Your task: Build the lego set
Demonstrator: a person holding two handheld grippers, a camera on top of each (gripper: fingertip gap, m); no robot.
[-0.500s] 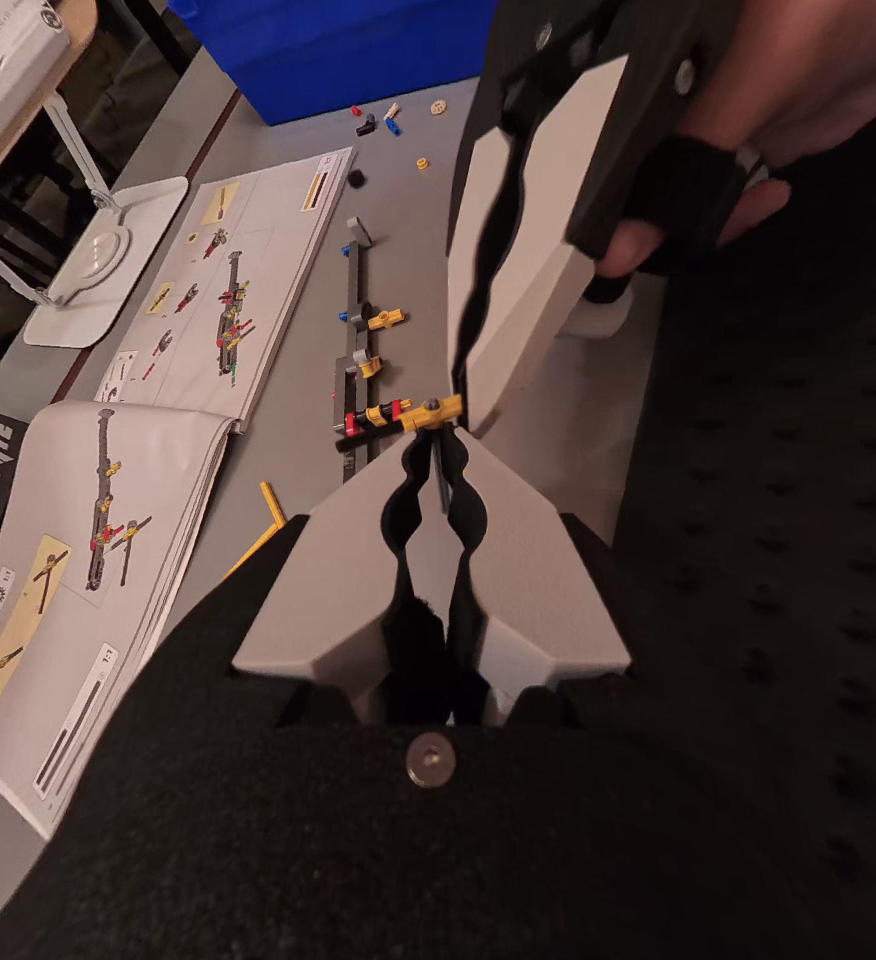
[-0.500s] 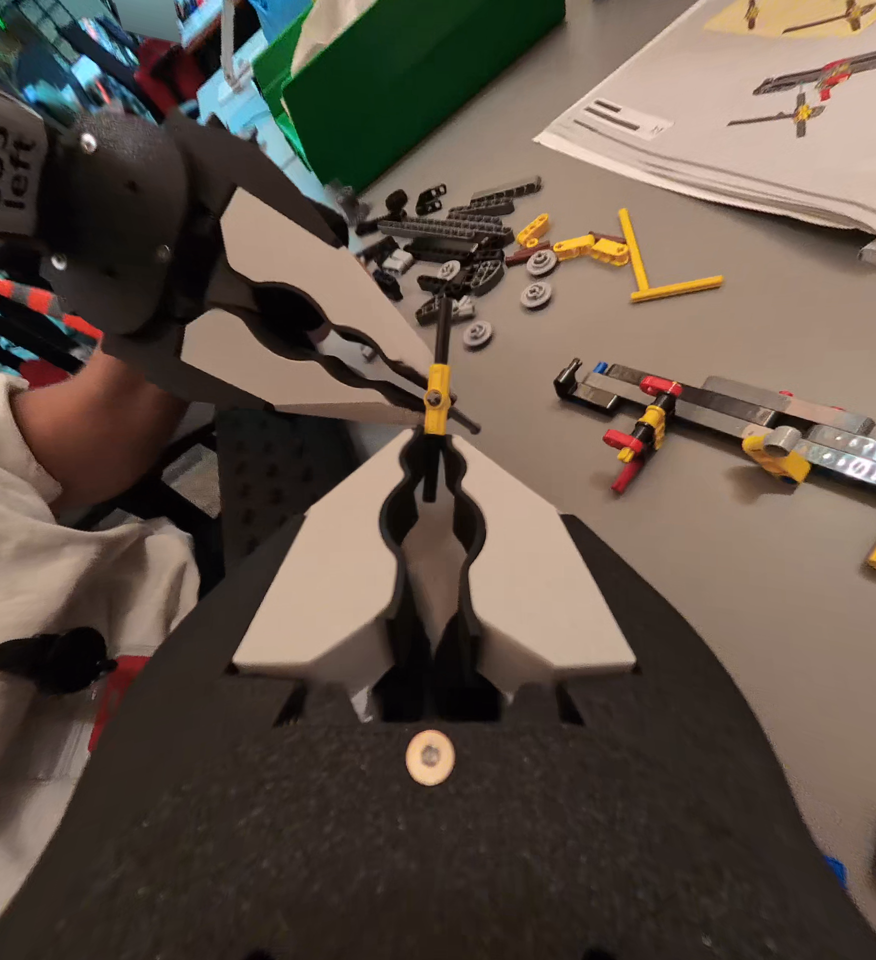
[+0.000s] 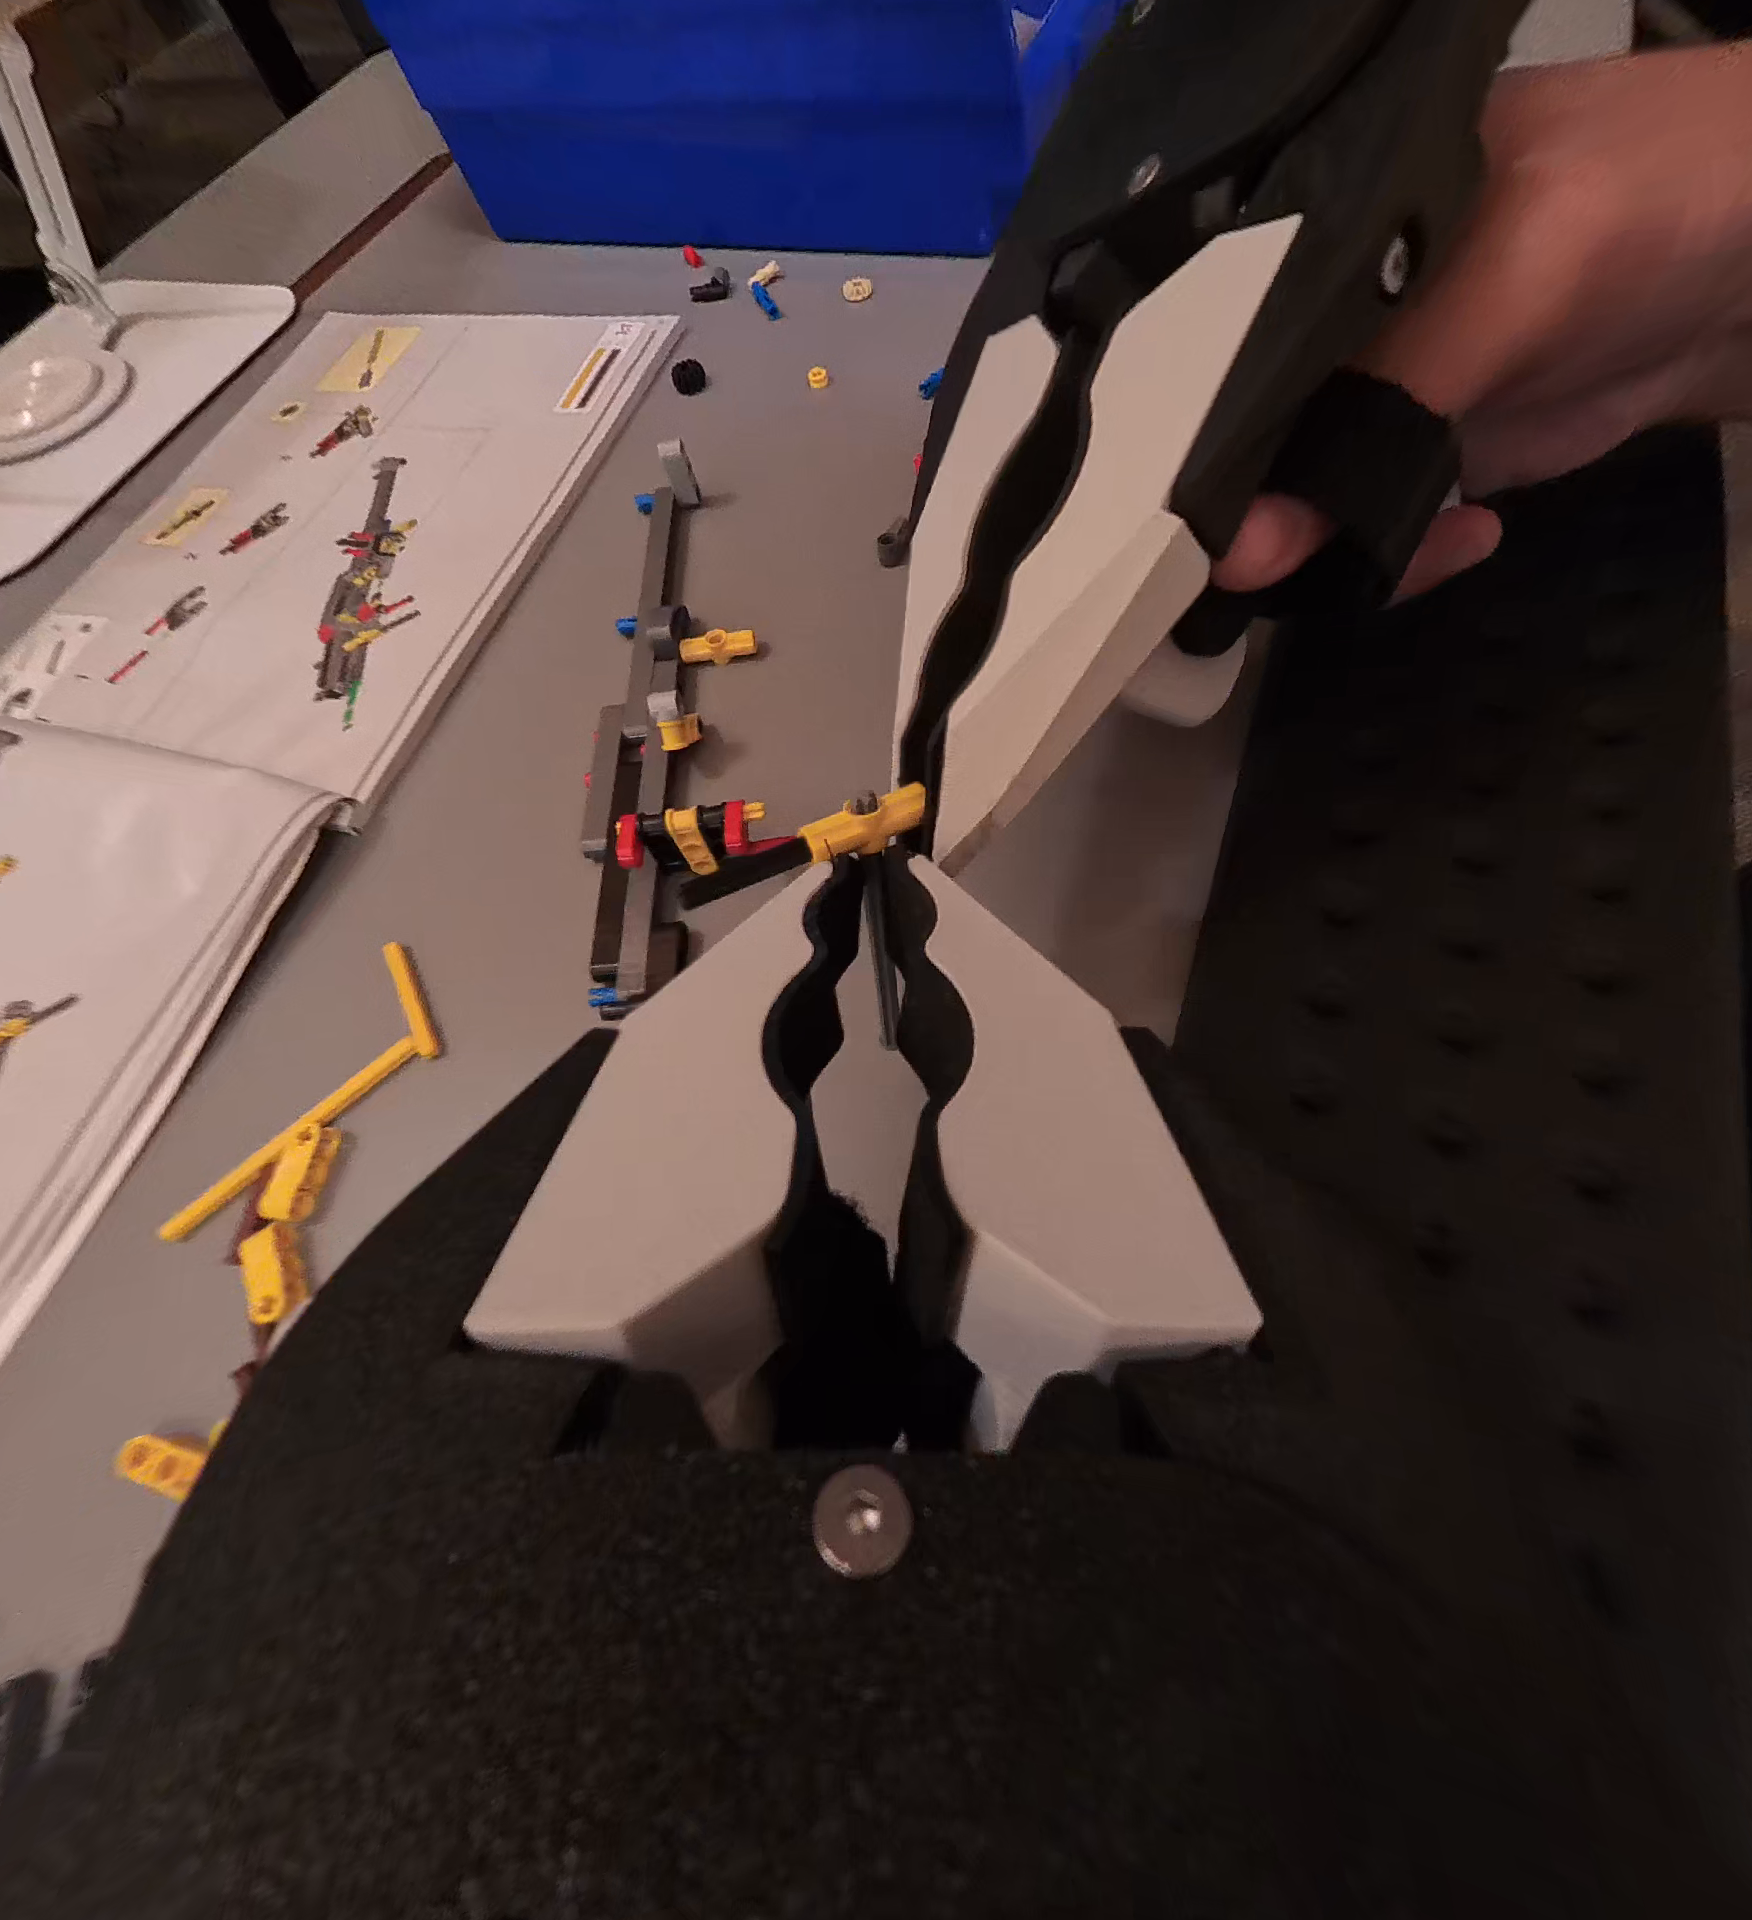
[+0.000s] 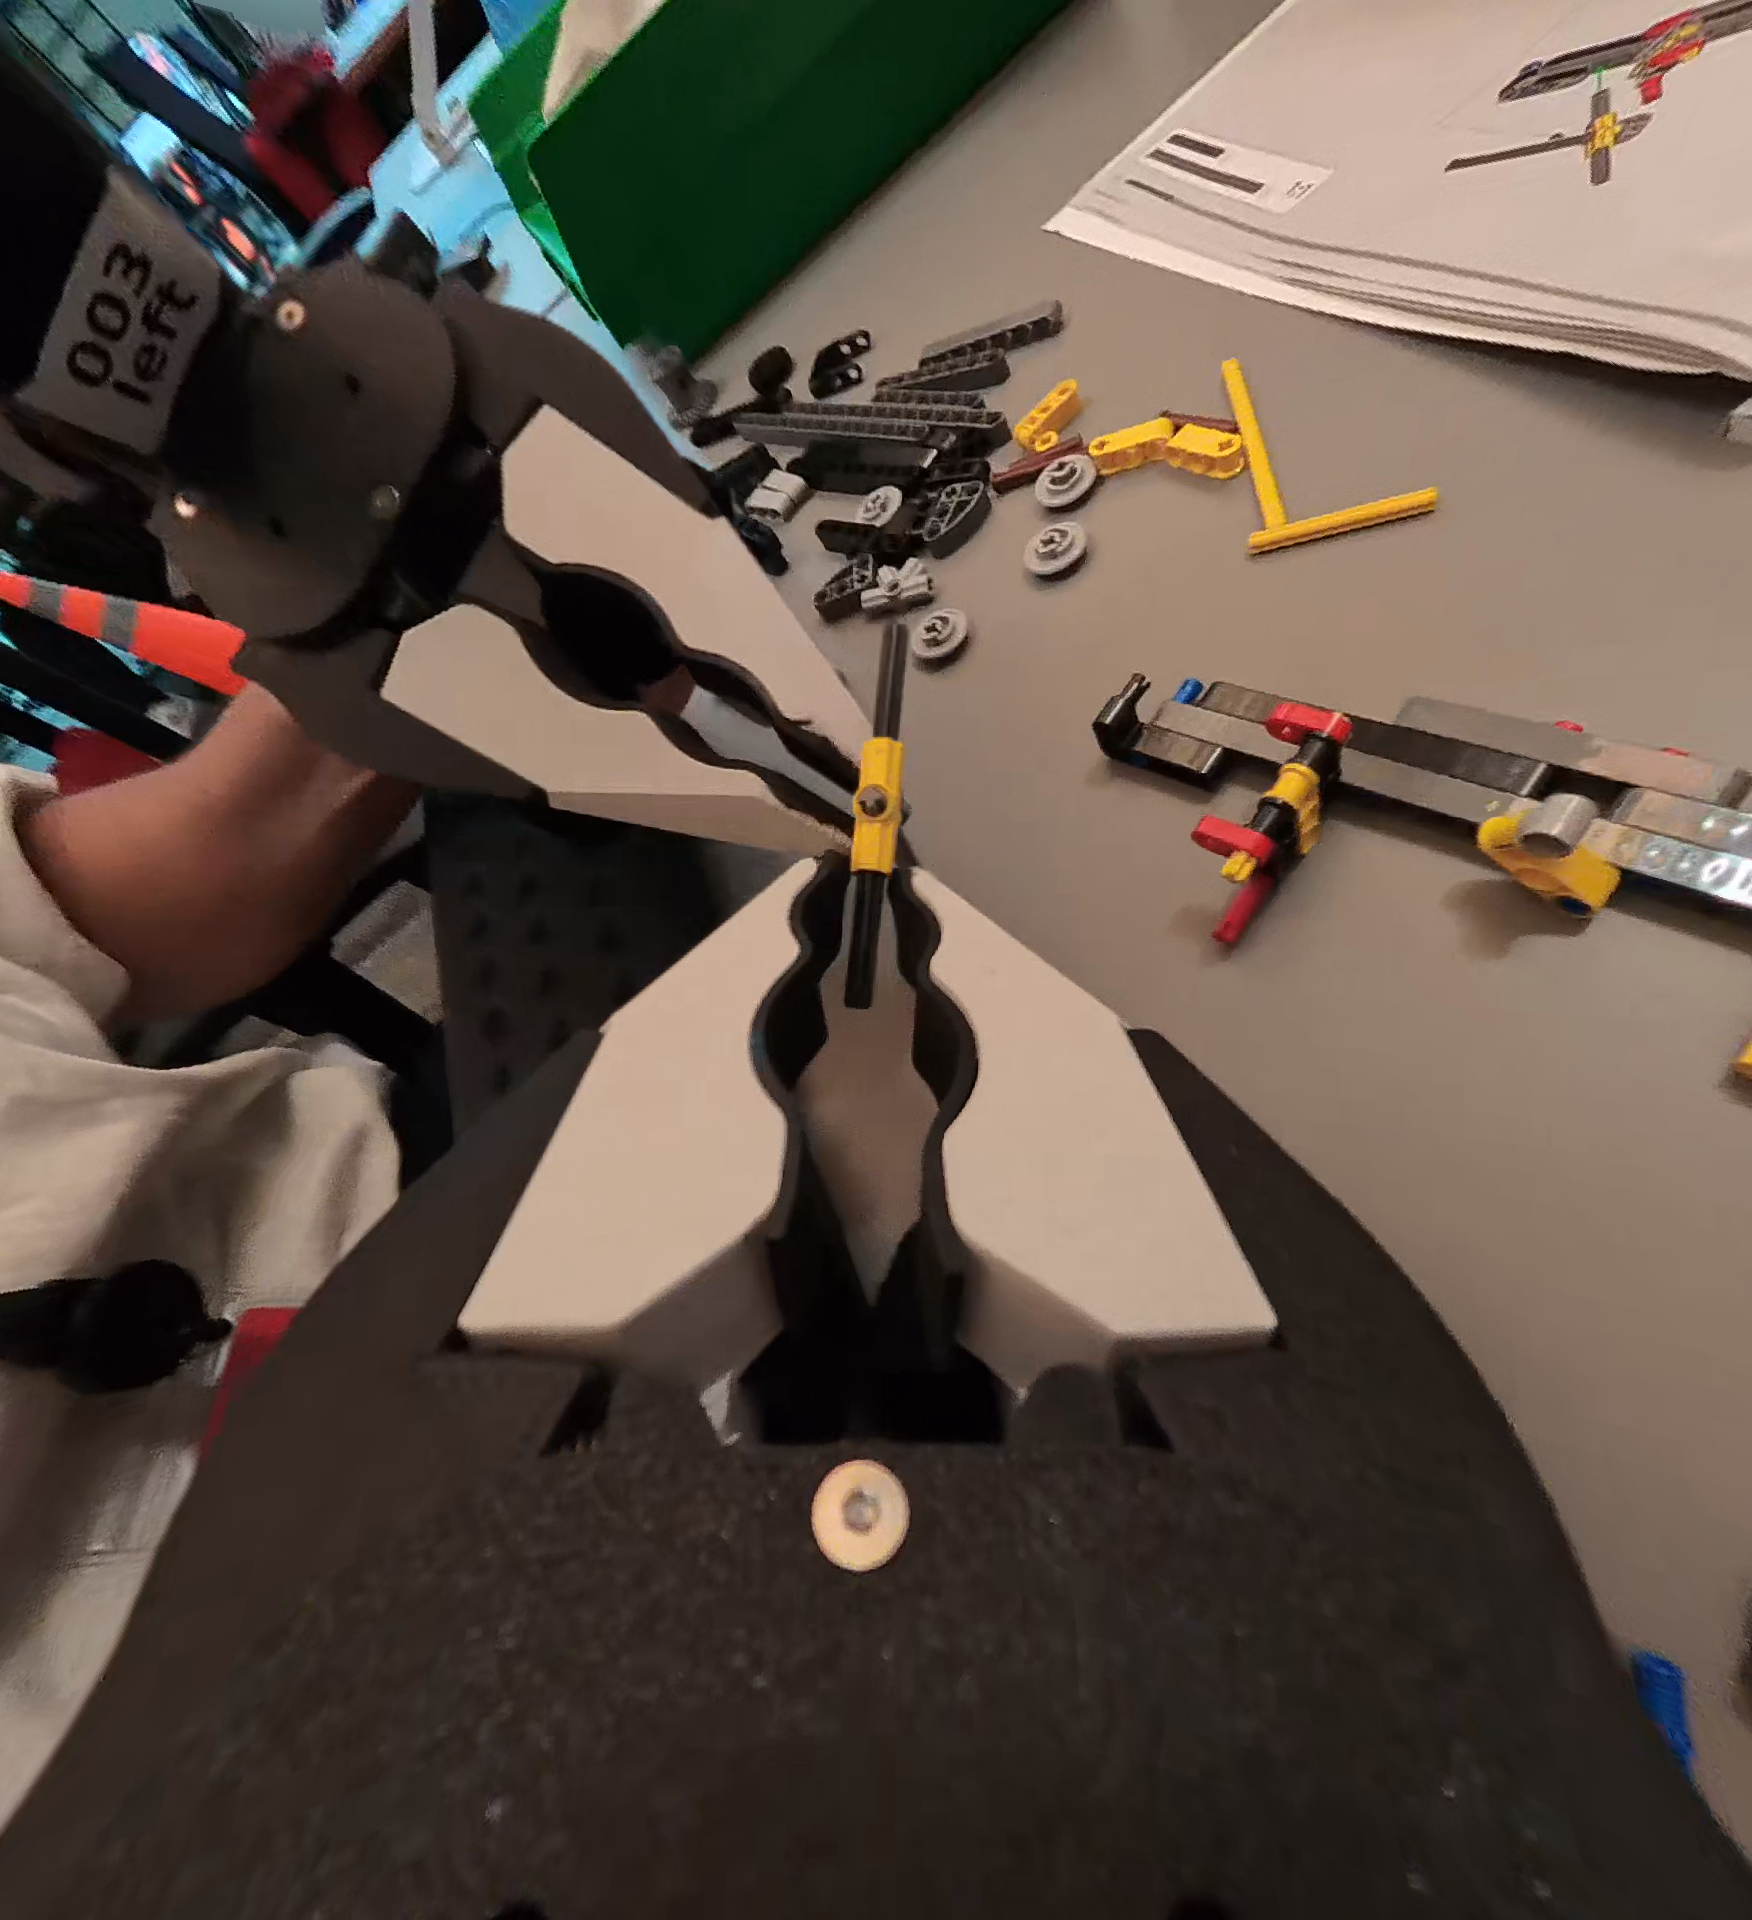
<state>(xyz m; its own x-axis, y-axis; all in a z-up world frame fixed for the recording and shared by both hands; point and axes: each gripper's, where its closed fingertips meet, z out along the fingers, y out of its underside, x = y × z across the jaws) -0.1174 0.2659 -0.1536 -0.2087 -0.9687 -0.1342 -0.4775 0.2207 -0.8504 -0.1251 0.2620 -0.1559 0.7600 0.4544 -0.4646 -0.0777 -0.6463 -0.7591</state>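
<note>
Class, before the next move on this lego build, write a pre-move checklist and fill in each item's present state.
1. Right claw shut on black axle: ok.
2. Yellow connector threaded on that axle: ok.
3. Left claw shut on thin grey rod: ok.
4. Rod fully seated in the connector: cannot tell.
5. Long beam assembly lying on the table, apart from both claws: ok.

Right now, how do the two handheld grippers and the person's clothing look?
Both grippers, left gripper and right gripper, have rough black bodies, pale grey wedge-shaped fingers with wavy black inner pads, and a silver screw. The left one bears a white label. The person wears a white garment.
</note>
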